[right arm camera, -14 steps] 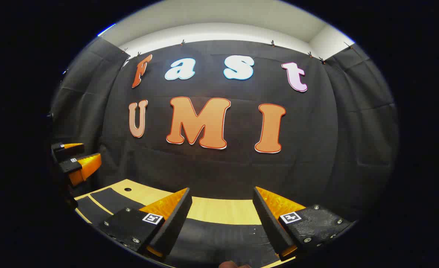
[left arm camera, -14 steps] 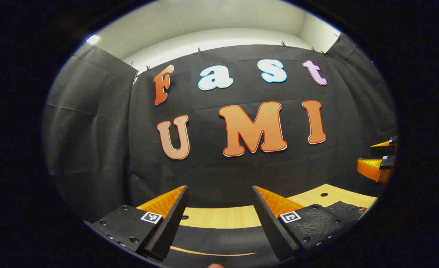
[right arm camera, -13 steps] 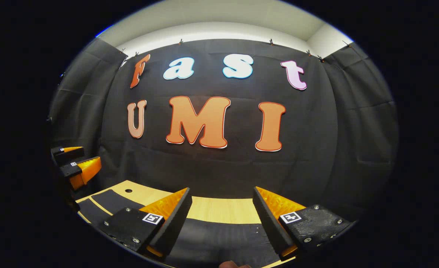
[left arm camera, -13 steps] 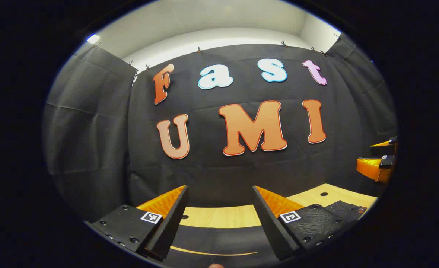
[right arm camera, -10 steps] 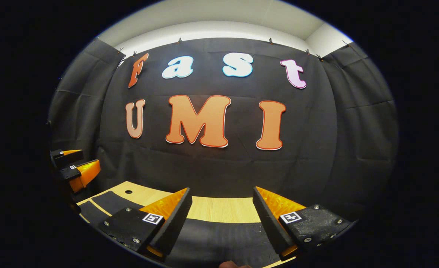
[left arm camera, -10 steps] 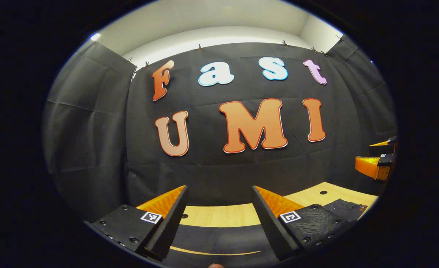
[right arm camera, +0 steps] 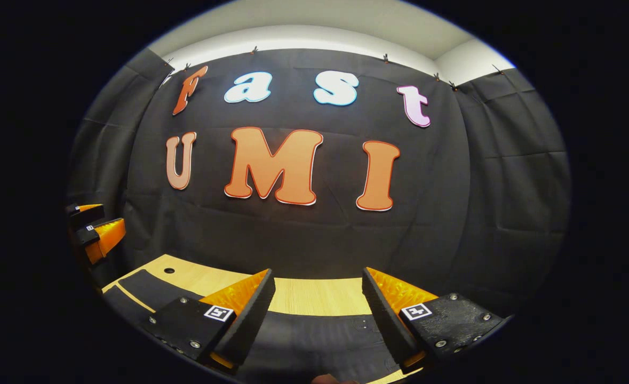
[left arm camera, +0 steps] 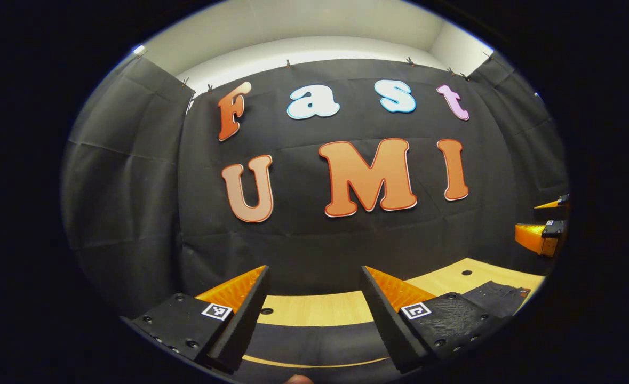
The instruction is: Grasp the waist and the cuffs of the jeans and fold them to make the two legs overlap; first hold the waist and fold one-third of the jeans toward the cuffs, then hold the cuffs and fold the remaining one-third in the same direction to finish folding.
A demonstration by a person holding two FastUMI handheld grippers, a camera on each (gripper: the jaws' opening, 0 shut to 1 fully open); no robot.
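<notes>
The dark jeans point(left arm camera: 314, 341) lie flat on the light wooden table point(left arm camera: 319, 309), running across the bottom of the left gripper view, where a thin strip of table shows through between the two legs; one end of the garment point(left arm camera: 498, 296) lies at the lower right of that view, its detail too small to tell apart. In the right gripper view the jeans point(right arm camera: 314, 341) spread beneath the fingers, and the two legs point(right arm camera: 143, 285) extend to the lower left with a narrow line of table point(right arm camera: 314, 296) between them. The left gripper point(left arm camera: 314, 306) hangs above the fabric with its fingers spread wide and nothing between them; it appears again at the left edge of the right gripper view point(right arm camera: 93, 232), likewise spread. The right gripper point(right arm camera: 318, 309) is held above the jeans, fingers parted and empty, and shows at the right edge of the left gripper view point(left arm camera: 543, 224). Neither gripper touches the cloth. Small round holes point(left arm camera: 467, 272) mark the tabletop. A black cloth wall point(right arm camera: 293, 240) closes the far side of the booth, clipped below a pale upper wall point(right arm camera: 319, 37).
</notes>
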